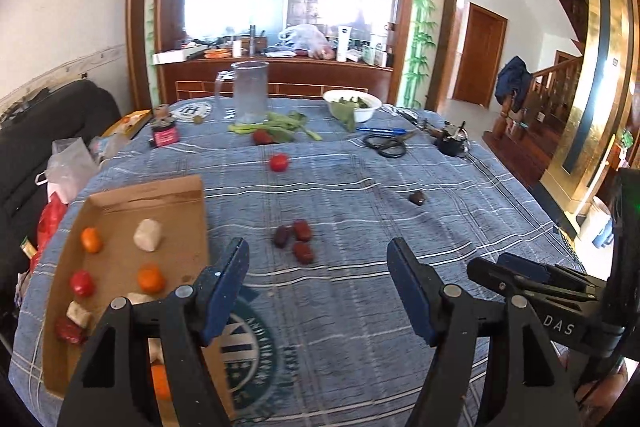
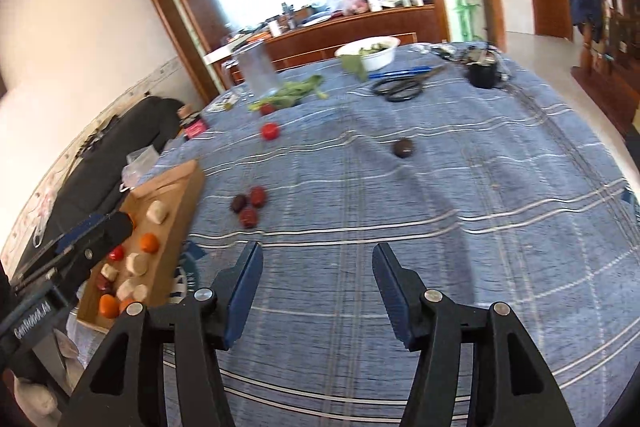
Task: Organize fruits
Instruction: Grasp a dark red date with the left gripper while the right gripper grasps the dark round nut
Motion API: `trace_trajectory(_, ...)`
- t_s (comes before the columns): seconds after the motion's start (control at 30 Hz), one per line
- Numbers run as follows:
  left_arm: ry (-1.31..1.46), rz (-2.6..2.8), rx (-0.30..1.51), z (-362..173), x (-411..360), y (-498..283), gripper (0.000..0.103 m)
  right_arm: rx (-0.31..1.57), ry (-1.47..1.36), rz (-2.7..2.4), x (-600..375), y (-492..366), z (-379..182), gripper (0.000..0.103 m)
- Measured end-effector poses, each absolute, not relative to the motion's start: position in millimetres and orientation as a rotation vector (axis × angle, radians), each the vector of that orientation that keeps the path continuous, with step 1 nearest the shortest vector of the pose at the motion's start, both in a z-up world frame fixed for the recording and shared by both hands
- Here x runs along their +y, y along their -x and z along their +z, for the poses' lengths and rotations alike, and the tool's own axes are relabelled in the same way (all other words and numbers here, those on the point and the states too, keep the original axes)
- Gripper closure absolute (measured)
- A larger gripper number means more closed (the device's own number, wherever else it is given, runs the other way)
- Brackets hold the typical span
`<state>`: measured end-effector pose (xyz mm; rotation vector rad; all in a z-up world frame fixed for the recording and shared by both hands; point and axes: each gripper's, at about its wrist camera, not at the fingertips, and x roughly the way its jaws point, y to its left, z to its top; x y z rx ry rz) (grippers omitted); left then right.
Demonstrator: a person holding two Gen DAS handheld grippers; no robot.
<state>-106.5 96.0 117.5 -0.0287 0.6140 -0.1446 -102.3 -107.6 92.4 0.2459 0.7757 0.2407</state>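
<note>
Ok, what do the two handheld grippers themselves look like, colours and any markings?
Both match: left gripper and right gripper have black angular frames, silver pivot pins and blue pads on the fingers. White lettering marks each body, "DAS" on the right, "GenRobot.AI" on the left. No cables or sleeves visible.

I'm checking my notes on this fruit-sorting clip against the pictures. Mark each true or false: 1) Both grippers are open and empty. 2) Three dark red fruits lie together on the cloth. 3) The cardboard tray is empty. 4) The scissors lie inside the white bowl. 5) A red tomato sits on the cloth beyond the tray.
1) True: the left gripper and right gripper have their jaws spread with nothing between them.
2) True: the three dark red fruits sit clustered on the blue cloth.
3) False: the cardboard tray holds orange, red and white pieces.
4) False: the scissors lie on the cloth, in front of the white bowl.
5) True: the red tomato sits there alone.
</note>
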Motion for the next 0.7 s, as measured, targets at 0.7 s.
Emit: trace_trajectory(0.7, 0.036, -0.030, 0.672, 104.4, 127.5, 91.8, 0.028, 0.864, -0.211, 0.191, -141.1, 76.0, 73.9, 0.042)
